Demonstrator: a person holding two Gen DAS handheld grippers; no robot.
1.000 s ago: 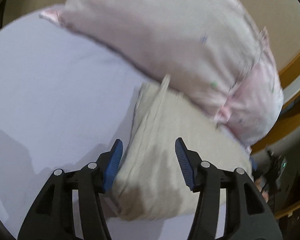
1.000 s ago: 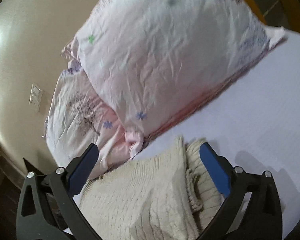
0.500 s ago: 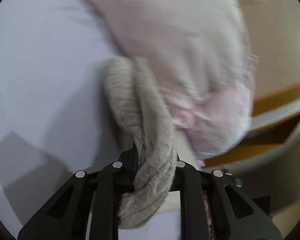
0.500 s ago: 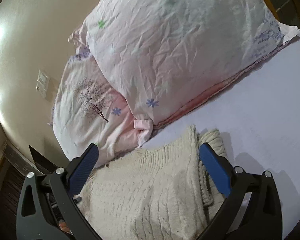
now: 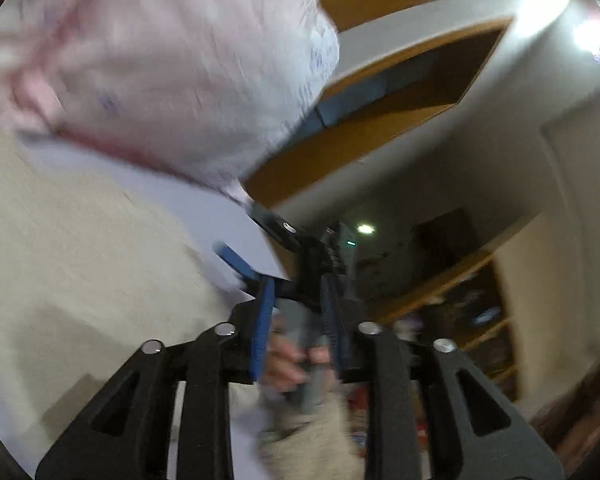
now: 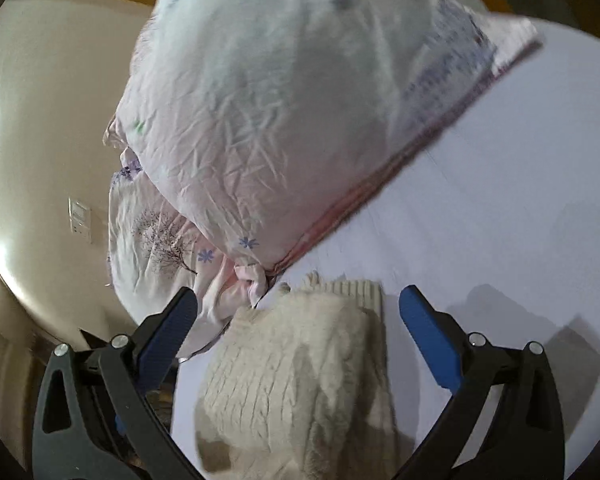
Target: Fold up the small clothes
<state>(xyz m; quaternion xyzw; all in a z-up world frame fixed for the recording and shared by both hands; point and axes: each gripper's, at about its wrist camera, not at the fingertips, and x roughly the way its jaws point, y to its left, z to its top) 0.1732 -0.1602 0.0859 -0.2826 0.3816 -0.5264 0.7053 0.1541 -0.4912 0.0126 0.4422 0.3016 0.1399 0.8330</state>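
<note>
A cream knitted garment (image 6: 296,372) lies folded on the pale lilac bed sheet (image 6: 520,208), between the wide-open fingers of my right gripper (image 6: 296,320). In the blurred left wrist view the garment (image 5: 72,264) fills the lower left. My left gripper (image 5: 296,324) has its blue pads a narrow gap apart with nothing clearly clamped; a bit of cream knit (image 5: 320,440) shows low between its arms. Beyond its tips I see the other gripper (image 5: 300,256) and a hand.
A large pink patterned pillow (image 6: 300,120) lies just behind the garment, with a second pillow (image 6: 152,240) beneath it to the left. The bed edge, a wooden headboard (image 5: 380,92) and dark shelves (image 5: 460,308) lie to the right in the left wrist view.
My left gripper, shut on a bunch of the knit half a second ago, has swung right across the garment and its pads now stand slightly apart. The garment lies more folded.
</note>
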